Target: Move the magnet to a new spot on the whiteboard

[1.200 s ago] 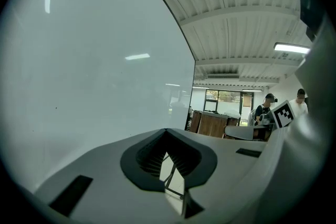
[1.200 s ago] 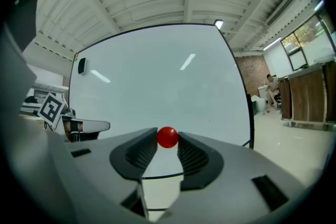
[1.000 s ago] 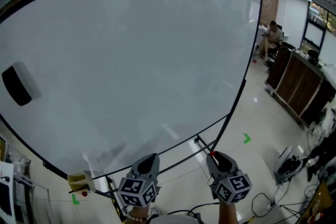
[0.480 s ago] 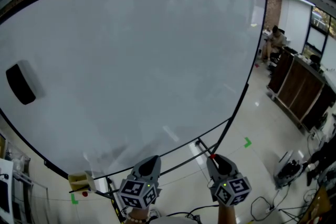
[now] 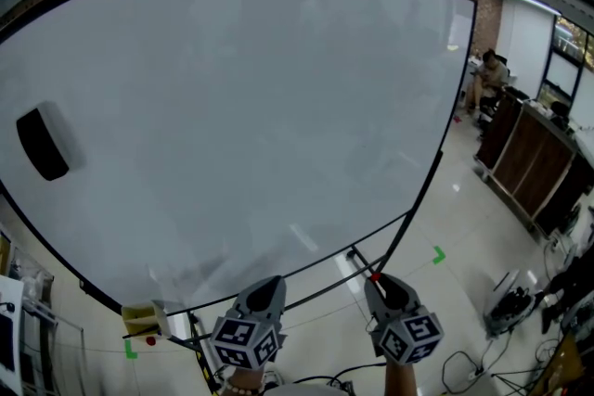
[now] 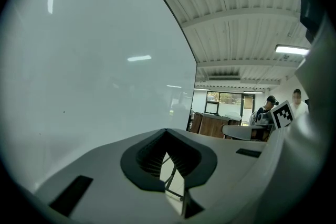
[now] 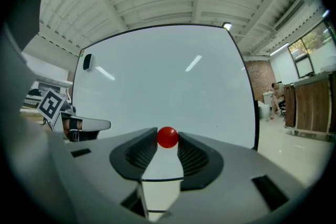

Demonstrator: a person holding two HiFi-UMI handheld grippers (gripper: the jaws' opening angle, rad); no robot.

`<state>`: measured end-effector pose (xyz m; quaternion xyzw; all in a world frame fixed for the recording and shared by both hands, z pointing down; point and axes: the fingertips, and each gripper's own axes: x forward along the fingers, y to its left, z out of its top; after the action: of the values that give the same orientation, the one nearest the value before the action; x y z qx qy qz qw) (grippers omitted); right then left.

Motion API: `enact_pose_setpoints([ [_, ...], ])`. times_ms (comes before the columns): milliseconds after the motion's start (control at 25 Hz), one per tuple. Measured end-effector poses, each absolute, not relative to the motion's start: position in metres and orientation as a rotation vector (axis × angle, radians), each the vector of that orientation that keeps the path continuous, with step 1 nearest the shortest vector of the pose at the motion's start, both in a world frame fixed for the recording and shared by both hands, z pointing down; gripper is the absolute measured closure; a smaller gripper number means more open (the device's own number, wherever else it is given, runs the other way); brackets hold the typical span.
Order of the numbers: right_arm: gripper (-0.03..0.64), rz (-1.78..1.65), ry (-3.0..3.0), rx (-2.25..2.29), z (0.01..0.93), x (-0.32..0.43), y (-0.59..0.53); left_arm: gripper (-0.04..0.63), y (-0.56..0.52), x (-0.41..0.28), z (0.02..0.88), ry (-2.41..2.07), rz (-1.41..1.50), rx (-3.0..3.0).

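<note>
A small red round magnet (image 7: 167, 137) sits pinched between the tips of my right gripper (image 7: 167, 140), which is shut on it. It is held in front of the lower part of the large whiteboard (image 7: 168, 86). In the head view the right gripper (image 5: 377, 279) is low, just below the whiteboard (image 5: 241, 107) bottom edge, with a speck of red at its tip. My left gripper (image 5: 266, 289) hangs beside it, level with it. In the left gripper view its jaws (image 6: 167, 132) meet at the tips with nothing between them, next to the whiteboard (image 6: 79, 60).
A black eraser (image 5: 42, 144) clings to the board's left side. A small yellow box (image 5: 139, 320) sits on the board's stand at lower left. A wooden counter (image 5: 534, 162) and a seated person (image 5: 489, 70) are at far right. Cables (image 5: 473, 357) lie on the floor.
The head view has shifted slightly, so the eraser and board edge sit a little further right in frame. Both grippers stay in the same place.
</note>
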<state>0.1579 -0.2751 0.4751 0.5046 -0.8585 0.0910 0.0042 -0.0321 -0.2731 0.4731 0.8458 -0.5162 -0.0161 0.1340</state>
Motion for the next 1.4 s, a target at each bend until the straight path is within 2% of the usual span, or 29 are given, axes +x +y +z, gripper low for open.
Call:
enact_pose_setpoints([
  [200, 0.479, 0.211, -2.699, 1.568, 0.461, 0.154, -0.289, 0.595, -0.273, -0.035, 0.471, -1.517, -0.033, 2.449],
  [760, 0.479, -0.359, -2.701, 1.469, 0.319, 0.095, -0.371, 0.595, -0.265, -0.040, 0.469, -1.548, -0.048, 2.434],
  [1400, 0.477, -0.421, -2.666, 1.429, 0.279, 0.034, -0.447, 0.595, -0.267, -0.070, 0.466, -1.617, -0.068, 2.407],
])
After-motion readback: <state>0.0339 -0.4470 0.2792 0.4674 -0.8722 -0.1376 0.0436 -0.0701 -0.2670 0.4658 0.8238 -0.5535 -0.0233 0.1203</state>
